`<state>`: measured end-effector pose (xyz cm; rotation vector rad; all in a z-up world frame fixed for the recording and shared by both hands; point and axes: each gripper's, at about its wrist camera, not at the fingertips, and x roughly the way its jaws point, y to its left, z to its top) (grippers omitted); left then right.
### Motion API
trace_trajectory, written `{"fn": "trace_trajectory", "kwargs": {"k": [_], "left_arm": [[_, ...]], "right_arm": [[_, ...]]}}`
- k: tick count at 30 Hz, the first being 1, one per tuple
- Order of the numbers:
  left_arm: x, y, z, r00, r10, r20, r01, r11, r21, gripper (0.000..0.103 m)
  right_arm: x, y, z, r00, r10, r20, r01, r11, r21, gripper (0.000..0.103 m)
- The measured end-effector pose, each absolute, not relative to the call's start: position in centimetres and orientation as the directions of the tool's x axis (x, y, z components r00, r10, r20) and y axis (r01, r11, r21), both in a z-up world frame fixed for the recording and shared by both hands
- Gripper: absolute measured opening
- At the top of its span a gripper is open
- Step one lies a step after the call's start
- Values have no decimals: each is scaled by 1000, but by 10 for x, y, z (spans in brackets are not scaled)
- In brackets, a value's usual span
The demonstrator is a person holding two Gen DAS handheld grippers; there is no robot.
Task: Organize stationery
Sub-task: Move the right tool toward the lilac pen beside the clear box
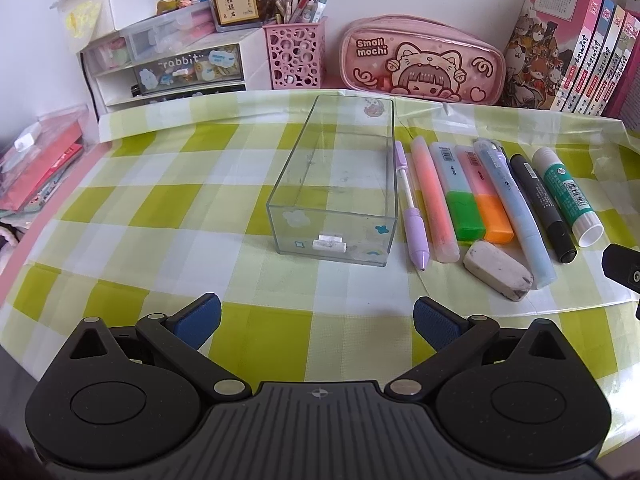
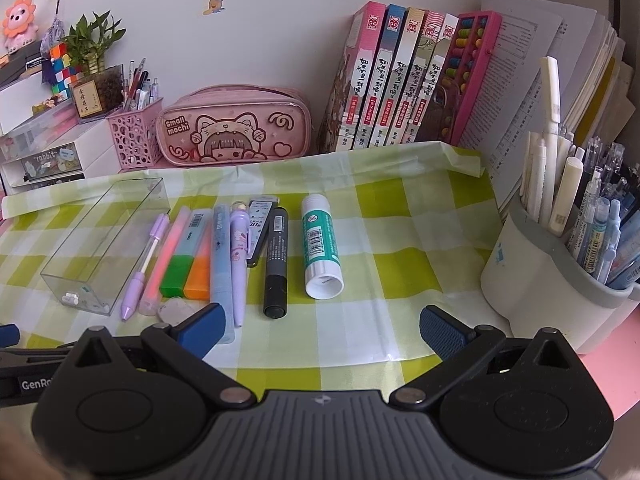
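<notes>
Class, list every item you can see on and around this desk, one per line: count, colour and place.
clear box: 1, transparent, open, on the checked cloth, left of the row
purple pen: 1, lilac, beside the box
highlighters: 4, pink, green, orange, pale blue, in the row
eraser: 1, white, smudged, near end of the row
black marker: 1, right of the highlighters
glue stick: 1, green and white, right end of the row
pencil case: 1, pink, against the wall
books: 5, upright, at the back
pen cup: 1, white, full, far right
pink holder: 1, pink, back left
left hand-held gripper: open, holding nothing
right hand-held gripper: open, holding nothing
</notes>
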<state>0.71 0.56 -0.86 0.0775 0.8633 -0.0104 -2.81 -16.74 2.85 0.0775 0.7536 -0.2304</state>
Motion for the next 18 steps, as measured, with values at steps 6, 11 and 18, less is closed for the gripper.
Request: {"fn": "trace_trajectory", "kwargs": {"k": [6,11,18], "left_arm": [[10,5,-10,651,29,-759,38,997,71,98],[17,8,-14,662,34,-749,24,997,67,98],[25,4,-22,726,8,-687,56,996,70,98]], "right_arm": [[-27,-167,24,699,-177,-693,228,973,-19,103],[-19,-171,13,670,-177,-721,217,976,-38,103],[1,-185,-16,599,-199,-776,226,971,-75,103]]}}
